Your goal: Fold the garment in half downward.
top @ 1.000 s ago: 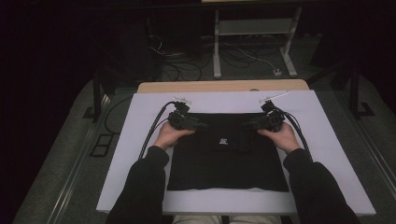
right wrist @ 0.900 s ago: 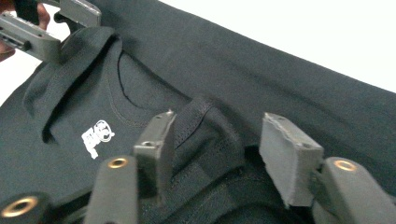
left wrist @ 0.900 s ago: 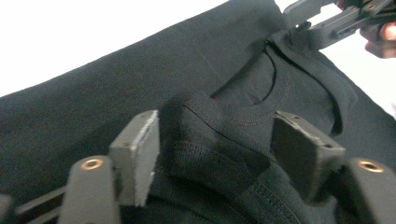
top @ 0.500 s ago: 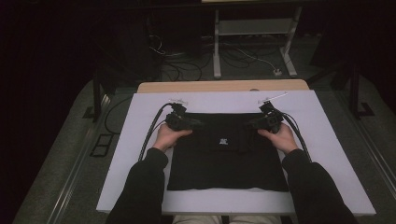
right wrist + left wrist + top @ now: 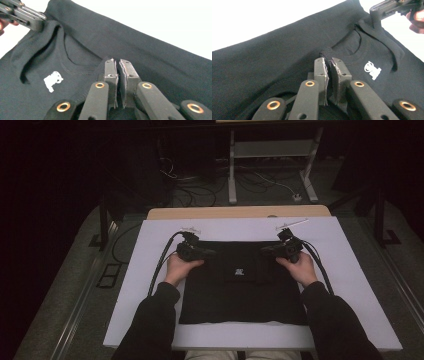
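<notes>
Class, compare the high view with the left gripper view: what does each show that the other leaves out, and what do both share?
High view alone: the white table cover, the wooden table edge, floor cables and both sleeves.

Left gripper view alone: the left gripper close up, its jaws pinching a fold of fabric after just closing.

Both: the black garment with its white logo, and the right gripper at the garment's far corner.
</notes>
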Demonstrator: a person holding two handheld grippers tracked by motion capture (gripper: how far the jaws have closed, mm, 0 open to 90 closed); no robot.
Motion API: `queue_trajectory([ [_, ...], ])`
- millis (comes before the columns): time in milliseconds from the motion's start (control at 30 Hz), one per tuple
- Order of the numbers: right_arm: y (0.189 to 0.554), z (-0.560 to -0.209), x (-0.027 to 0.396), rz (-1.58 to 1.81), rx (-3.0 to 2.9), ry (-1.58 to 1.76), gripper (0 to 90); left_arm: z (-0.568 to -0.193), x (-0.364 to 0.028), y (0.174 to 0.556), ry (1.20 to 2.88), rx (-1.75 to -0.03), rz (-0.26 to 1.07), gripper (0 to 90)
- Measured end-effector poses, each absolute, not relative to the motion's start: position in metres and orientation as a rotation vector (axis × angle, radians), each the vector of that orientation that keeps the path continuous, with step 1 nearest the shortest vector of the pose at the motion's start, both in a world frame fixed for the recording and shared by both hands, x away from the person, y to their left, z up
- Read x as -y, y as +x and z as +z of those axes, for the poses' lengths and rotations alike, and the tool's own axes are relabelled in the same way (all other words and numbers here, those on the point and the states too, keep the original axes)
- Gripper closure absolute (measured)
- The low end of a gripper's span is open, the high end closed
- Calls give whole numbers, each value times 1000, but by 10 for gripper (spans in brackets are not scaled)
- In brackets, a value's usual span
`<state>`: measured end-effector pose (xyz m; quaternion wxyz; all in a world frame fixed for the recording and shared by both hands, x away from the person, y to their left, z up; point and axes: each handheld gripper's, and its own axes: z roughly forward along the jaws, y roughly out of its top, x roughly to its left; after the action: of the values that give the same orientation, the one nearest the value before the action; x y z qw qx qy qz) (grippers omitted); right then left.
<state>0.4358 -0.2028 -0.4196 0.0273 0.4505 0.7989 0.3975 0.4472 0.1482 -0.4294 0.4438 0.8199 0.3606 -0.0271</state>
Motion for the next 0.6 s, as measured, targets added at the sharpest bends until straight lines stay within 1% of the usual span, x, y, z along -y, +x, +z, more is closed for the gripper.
queue_trajectory([
  [233, 431, -413, 203, 1279, -2467, 1375, 839, -428, -147, 439, 2021, -875, -49, 838],
  [600, 417, -409, 206, 1362, -2464, 1357, 844, -410, -147, 429, 1984, -819, -41, 848],
])
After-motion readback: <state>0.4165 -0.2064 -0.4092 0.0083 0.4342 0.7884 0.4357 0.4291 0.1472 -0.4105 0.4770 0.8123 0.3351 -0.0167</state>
